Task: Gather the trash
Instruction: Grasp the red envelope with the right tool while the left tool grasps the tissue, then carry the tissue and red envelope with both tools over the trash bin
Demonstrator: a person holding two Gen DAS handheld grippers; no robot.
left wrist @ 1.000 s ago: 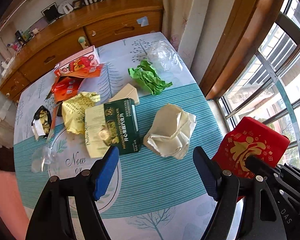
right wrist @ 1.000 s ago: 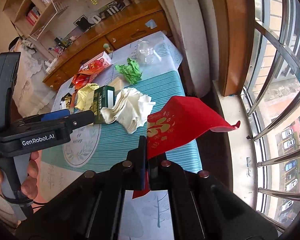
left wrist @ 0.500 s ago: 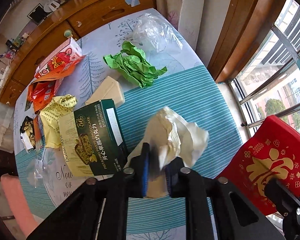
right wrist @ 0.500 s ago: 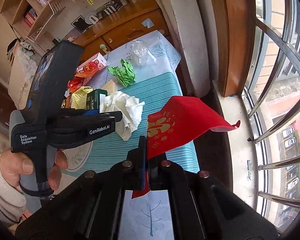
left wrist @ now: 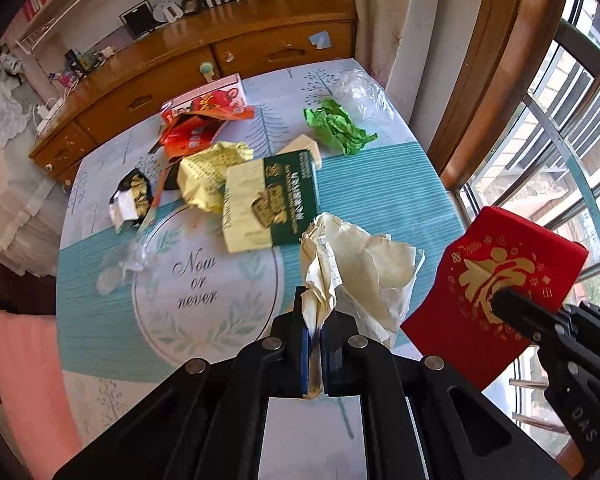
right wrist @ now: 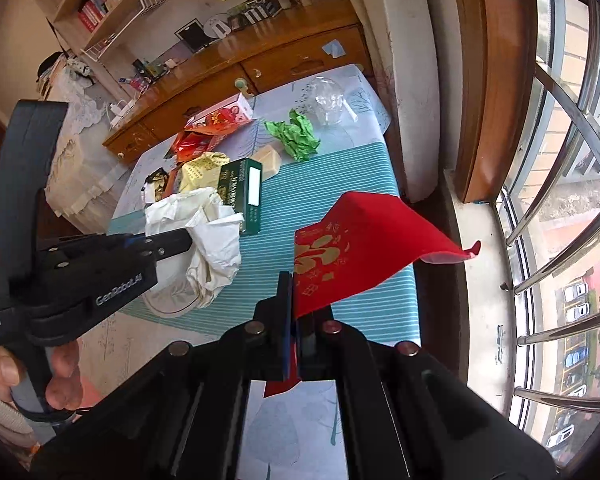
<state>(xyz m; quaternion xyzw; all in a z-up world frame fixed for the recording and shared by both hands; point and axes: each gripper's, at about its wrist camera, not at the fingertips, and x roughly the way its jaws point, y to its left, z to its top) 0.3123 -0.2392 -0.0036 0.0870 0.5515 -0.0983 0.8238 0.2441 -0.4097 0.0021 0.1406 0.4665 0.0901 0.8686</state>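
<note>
- Left tongs (left wrist: pixel 315 332): closed on a twisted fold of the crumpled cream paper (left wrist: pixel 364 272). The paper bulges out past the tips toward 1 o'clock, above the tabletop (left wrist: pixel 380 184).
- Right tongs (right wrist: pixel 295 312): closed on the lower corner of the red bag (right wrist: pixel 364 236). The bag carries gold print and spreads open toward 2 o'clock, over the tabletop edge beside the window sill (right wrist: pixel 480 264).
- In the right wrist view, the left tongs (right wrist: pixel 180 242) enter from 9 o'clock, with the cream paper (right wrist: pixel 208 240) hanging at their tips. A hand (right wrist: pixel 40 372) wraps the handle at 8 o'clock.
- In the left wrist view, the red bag (left wrist: pixel 496 288) sits at 3 o'clock, pinched by the right tongs (left wrist: pixel 504 300).
- Remaining trash on the tabletop, left wrist view:
  - green box (left wrist: pixel 276 204), near centre, just beyond the held paper.
  - yellow wrapper (left wrist: pixel 208 172), touching the box at its 10 o'clock side.
  - green crumpled paper (left wrist: pixel 336 128), toward 12 o'clock.
  - clear plastic bag (left wrist: pixel 360 88), just behind the green paper.
  - red and orange packets (left wrist: pixel 200 120), toward 11 o'clock.
  - black and gold wrapper (left wrist: pixel 132 196), toward 9 o'clock.
  - clear plastic scrap (left wrist: pixel 120 260), at 9 o'clock near the tabletop edge.
- A wooden sideboard (left wrist: pixel 220 52) stands beyond the tabletop.
</note>
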